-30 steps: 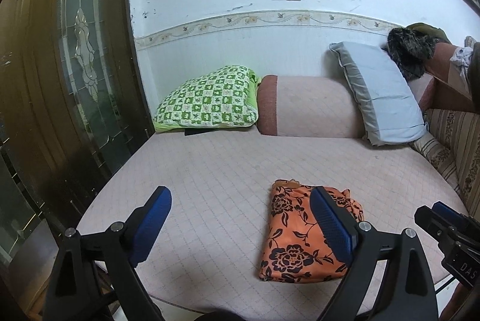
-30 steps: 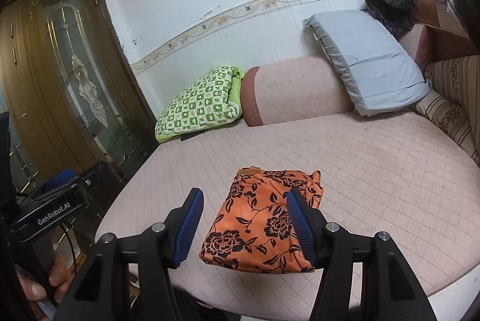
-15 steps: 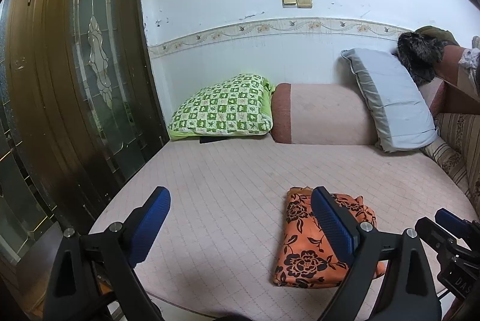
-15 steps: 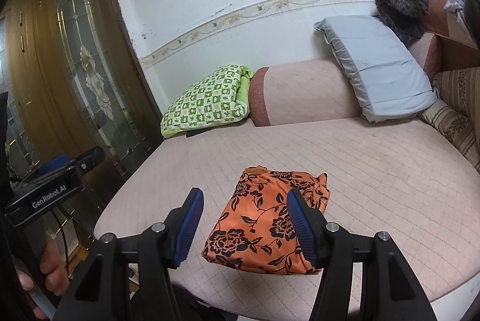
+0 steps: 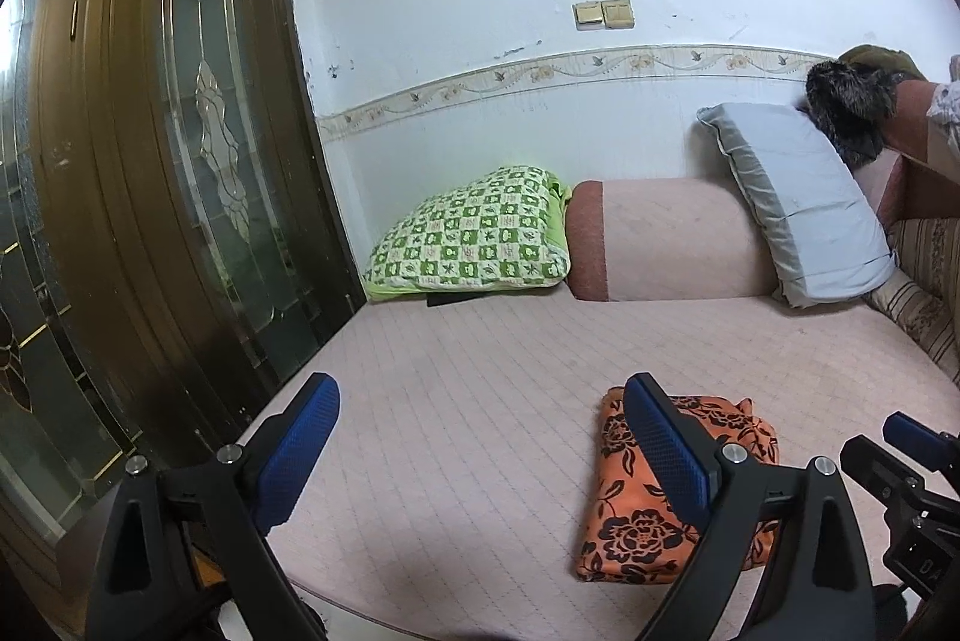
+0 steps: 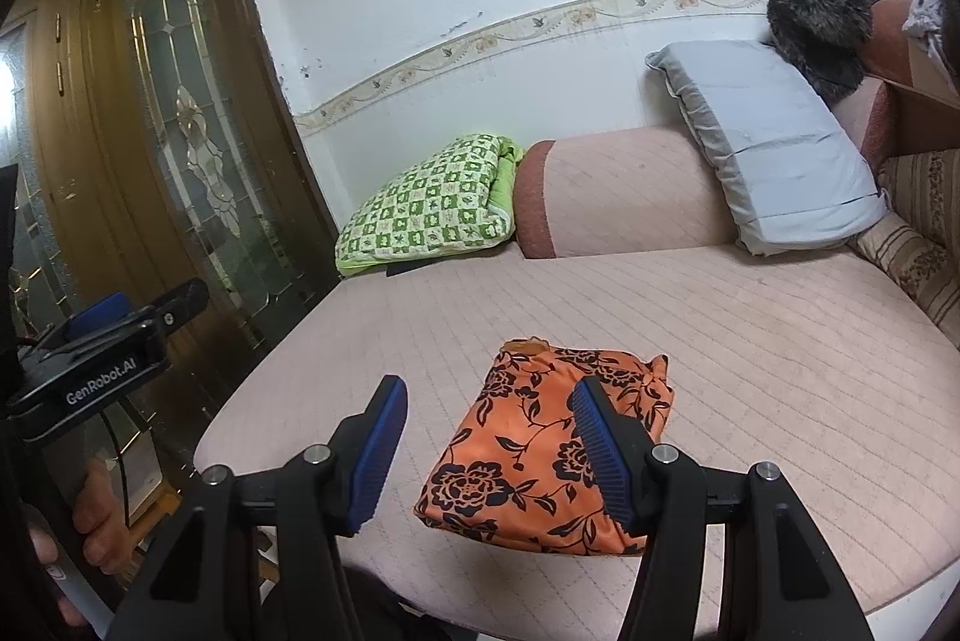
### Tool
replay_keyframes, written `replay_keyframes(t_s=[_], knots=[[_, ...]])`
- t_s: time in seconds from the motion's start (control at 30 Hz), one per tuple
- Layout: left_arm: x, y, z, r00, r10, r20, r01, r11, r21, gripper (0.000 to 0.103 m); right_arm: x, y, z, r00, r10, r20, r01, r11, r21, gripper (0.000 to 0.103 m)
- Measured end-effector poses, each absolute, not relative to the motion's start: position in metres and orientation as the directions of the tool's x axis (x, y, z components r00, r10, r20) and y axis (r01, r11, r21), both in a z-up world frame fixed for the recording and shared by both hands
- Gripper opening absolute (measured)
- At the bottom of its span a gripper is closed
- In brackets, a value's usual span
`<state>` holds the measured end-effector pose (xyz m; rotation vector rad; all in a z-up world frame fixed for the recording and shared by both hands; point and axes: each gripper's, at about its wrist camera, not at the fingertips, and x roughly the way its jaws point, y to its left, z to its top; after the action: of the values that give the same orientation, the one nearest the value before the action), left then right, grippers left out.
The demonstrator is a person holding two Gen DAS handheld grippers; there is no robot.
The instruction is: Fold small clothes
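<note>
Our left claw (image 5: 480, 455) and right claw (image 6: 489, 446) gape wide, empty — the folded orange cloth (image 6: 540, 452) lies near the bed (image 6: 750, 341) edge, so a careless nudge could unfold it.

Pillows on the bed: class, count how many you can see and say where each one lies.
2. The green checked pillow lies at the head of the bed by the door; the grey pillow leans against the bolster on the right. Others may be hidden.
</note>
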<state>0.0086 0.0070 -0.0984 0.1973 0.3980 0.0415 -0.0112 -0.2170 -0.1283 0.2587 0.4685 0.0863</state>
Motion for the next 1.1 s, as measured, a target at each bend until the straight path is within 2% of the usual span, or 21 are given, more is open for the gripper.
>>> replay_keyframes(t_s=[0.33,1.1], knots=[[0.007,-0.001,-0.096,0.922,0.070,-0.381,0.019,0.974,0.226,0.096,-0.010,-0.215,-0.128,0.894,0.152,-0.422,-0.039,0.964,0.264,0.061],[0.014,0.001,-0.096,0.896,-0.036,-0.443,0.115,0.982,0.153,0.096,0.002,-0.210,-0.140,0.881,0.167,-0.442,-0.054,0.965,0.256,0.061]])
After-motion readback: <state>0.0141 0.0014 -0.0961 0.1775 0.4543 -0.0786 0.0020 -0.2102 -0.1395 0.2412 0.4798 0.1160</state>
